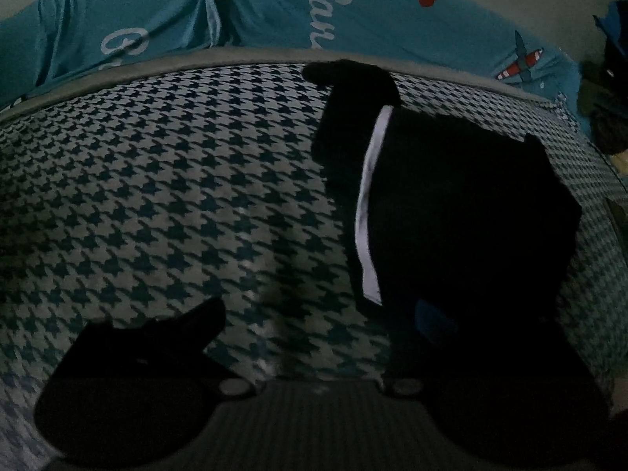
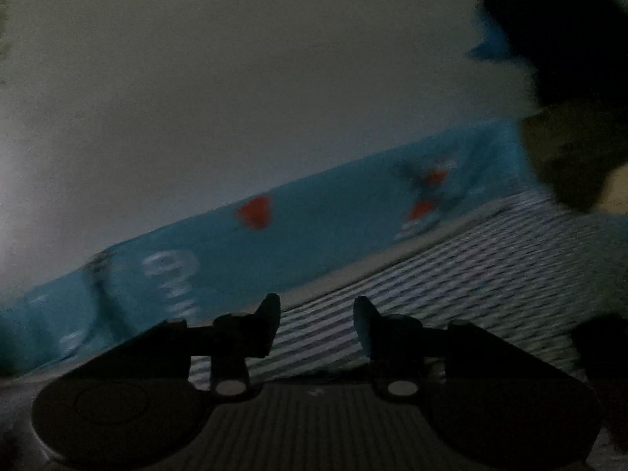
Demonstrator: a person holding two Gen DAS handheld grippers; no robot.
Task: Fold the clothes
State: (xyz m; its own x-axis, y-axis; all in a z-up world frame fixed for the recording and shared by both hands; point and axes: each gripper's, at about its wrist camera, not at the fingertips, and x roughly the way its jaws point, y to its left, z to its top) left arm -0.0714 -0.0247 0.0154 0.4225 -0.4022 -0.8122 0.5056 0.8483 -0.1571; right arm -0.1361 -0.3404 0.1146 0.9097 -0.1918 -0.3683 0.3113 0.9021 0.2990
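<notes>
**A:** Where is the clothing?

**B:** In the left wrist view, a black garment with a narrow white stripe (image 1: 431,196) lies bunched on the right half of the frame, spread over the blue-and-white houndstooth cover (image 1: 176,196). Its white stripe runs from upper centre down toward the lower middle.

**A:** And the left gripper (image 1: 314,333)?

**B:** Its left finger (image 1: 188,325) shows at lower left, over the houndstooth. The right finger is lost against the black cloth, so I cannot tell whether the jaws are parted or clamped on fabric.

**A:** The right gripper (image 2: 318,322)?

**B:** Its jaws stand parted with nothing between them, at the bottom centre of a blurred, tilted right wrist view, above the houndstooth cover (image 2: 471,267).

**A:** Anything behind?

**B:** A teal printed fabric with white script and red shapes (image 1: 274,11) along the top of the left view; the same teal fabric (image 2: 314,227) crosses the middle of the right one. A dark, unclear heap (image 2: 561,39) fills the upper right there.
</notes>
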